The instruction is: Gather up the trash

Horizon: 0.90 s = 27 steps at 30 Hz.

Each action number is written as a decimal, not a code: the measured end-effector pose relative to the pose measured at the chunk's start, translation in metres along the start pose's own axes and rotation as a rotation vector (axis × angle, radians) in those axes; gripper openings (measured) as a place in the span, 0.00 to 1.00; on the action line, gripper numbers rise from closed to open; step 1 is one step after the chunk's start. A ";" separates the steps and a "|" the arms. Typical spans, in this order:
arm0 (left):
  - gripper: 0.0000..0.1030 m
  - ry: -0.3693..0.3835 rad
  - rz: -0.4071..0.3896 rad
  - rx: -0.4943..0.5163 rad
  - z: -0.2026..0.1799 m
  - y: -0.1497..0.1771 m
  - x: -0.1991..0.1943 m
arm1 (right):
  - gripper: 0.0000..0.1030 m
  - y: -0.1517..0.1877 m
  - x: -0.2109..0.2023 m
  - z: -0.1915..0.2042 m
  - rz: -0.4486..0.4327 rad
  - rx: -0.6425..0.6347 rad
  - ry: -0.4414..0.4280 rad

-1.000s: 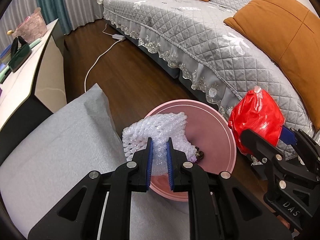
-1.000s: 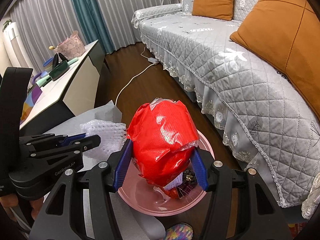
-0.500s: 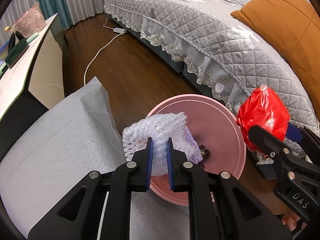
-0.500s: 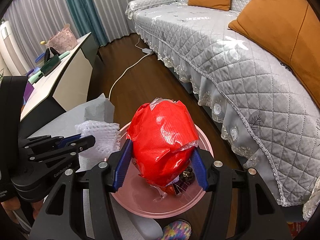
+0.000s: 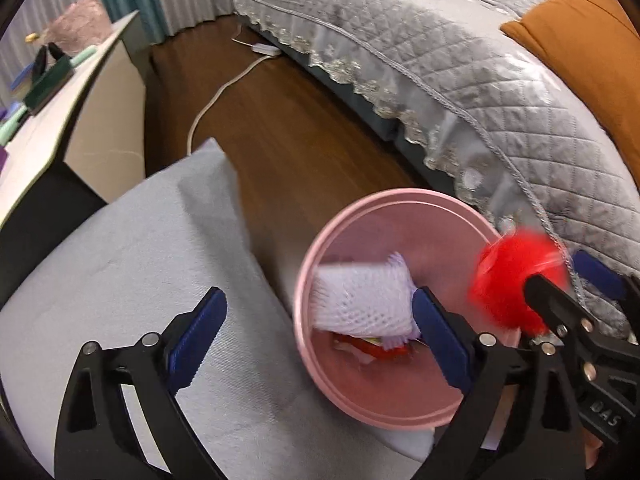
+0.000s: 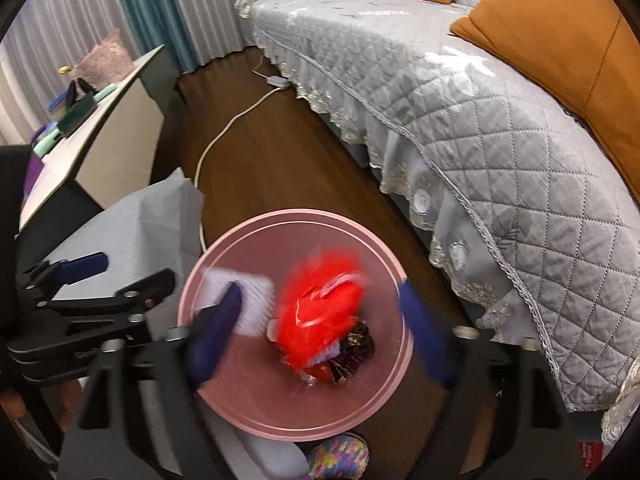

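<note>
Left gripper (image 5: 316, 322): its two blue-padded fingers stand wide apart and hold nothing; it hangs over the edge of the grey cloth and the bin.
Right gripper (image 6: 320, 328): its two fingers are spread wide, one on each side of the red bag, and the picture is blurred here; they do not seem to touch it.
Pink bin (image 6: 384, 404): one, round, on the dark wooden floor between the sofa and the cloth-covered surface.
White foam net (image 5: 362, 300): one piece, inside the bin at its left side, free of the left gripper.
Red plastic bag (image 6: 320, 320): one, blurred, over the middle of the bin mouth in the right wrist view; whether it rests on the other trash I cannot tell.
Other trash: some small dark and red pieces (image 6: 352, 350) at the bottom of the bin, too mixed to count.
Grey cloth (image 5: 132, 264): one, covering the surface just left of the bin.
Sofa (image 6: 460, 92): one, with a grey quilted cover.
Orange cushions (image 6: 560, 40): two in view on the sofa.
White cable (image 6: 236, 120): one, lying along the floor.
</note>
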<state>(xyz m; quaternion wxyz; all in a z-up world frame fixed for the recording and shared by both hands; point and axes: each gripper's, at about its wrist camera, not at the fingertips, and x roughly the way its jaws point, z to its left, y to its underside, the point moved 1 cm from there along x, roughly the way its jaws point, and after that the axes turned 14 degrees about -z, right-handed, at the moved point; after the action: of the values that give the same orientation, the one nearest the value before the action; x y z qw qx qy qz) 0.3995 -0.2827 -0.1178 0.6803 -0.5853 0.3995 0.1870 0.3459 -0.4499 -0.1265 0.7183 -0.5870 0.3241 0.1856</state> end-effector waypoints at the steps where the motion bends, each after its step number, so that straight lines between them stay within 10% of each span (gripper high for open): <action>1: 0.88 -0.005 0.011 0.003 0.001 0.000 0.002 | 0.83 0.000 0.001 -0.001 0.002 0.002 0.004; 11: 0.88 -0.044 -0.063 0.024 0.007 0.009 -0.039 | 0.91 -0.002 -0.020 0.014 -0.039 -0.044 -0.008; 27: 0.88 -0.191 -0.274 0.082 0.069 0.117 -0.242 | 0.95 0.077 -0.203 0.093 -0.228 -0.063 -0.134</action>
<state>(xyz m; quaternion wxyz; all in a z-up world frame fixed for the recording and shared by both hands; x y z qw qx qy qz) 0.1898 -0.1369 -0.0089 0.7575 -0.5857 0.2567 0.1309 0.1722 -0.3186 -0.0342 0.7360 -0.6285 0.2009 0.1515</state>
